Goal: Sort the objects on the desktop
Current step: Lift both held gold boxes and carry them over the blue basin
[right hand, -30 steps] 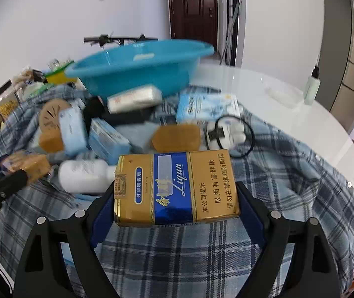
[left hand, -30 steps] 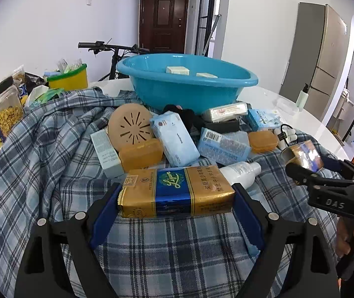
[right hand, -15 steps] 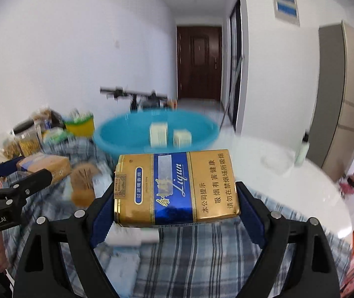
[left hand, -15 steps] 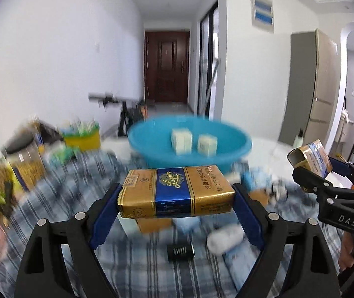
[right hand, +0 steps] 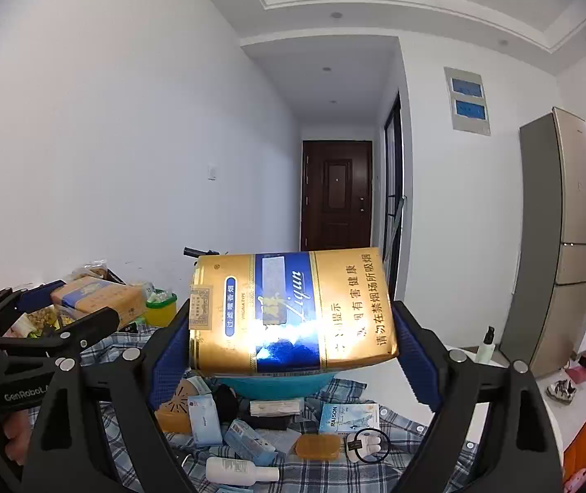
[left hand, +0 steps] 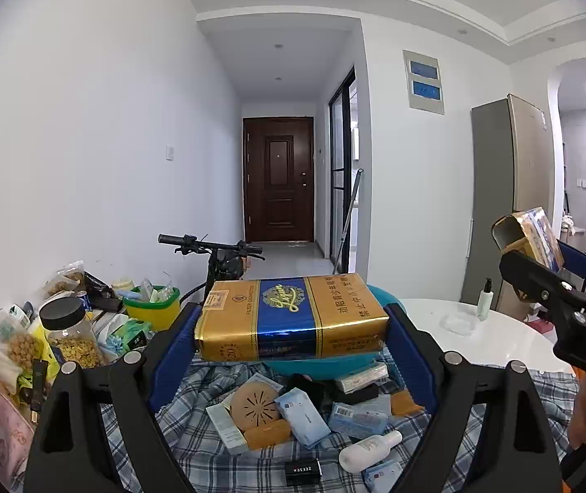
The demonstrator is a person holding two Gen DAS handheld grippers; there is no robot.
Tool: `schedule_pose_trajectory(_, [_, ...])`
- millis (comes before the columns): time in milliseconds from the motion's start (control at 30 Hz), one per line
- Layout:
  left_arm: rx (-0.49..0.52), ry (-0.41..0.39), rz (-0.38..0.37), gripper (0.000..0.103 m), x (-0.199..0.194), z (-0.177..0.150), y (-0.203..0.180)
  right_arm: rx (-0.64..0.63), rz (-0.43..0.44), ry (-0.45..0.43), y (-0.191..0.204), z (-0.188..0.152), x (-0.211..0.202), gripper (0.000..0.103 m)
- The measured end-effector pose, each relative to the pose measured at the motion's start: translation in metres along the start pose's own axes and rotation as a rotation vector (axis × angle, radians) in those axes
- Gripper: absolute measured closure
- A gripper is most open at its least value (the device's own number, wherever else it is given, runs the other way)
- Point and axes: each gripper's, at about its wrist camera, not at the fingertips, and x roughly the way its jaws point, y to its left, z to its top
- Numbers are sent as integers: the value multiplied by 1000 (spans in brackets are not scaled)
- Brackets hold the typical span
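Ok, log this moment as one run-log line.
left claw: shut on gold carton | right claw: shut on second gold carton | both above blue basin | loose items on plaid cloth

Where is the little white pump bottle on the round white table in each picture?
Left wrist view: the white pump bottle stands at the right, on the white table, below the raised right gripper.
Right wrist view: it stands low at the right, beside the tall fridge.
Shared landmark: the dark brown door down the hallway.
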Motion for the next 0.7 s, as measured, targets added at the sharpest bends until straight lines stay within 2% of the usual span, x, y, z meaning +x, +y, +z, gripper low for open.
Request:
schedule_pose_trajectory(133, [9, -9, -1, 14, 1, 5, 0, -25, 2, 4, 1, -5, 1, 15])
schedule_pose_trajectory(233, [9, -21, -30, 14, 10, 14, 1, -40, 1, 9, 1, -1, 14, 15])
schedule_pose_trajectory(333, [18, -36, -22, 14, 26, 21, 1, -41, -5, 10, -2, 6, 34, 15])
schedule_pose_trajectory(467, [-5, -31, -50, 14, 67, 37, 9, -30, -18, 20, -9, 19, 73, 15])
schedule_pose_trajectory(567, [-21, -2, -24, 14, 104, 46, 17, -7, -5, 29, -15, 27, 105, 15])
schedule_pose_trajectory(700, [-52, 26, -32, 14, 149, 51, 29, 1, -12, 47, -20, 34, 149, 15])
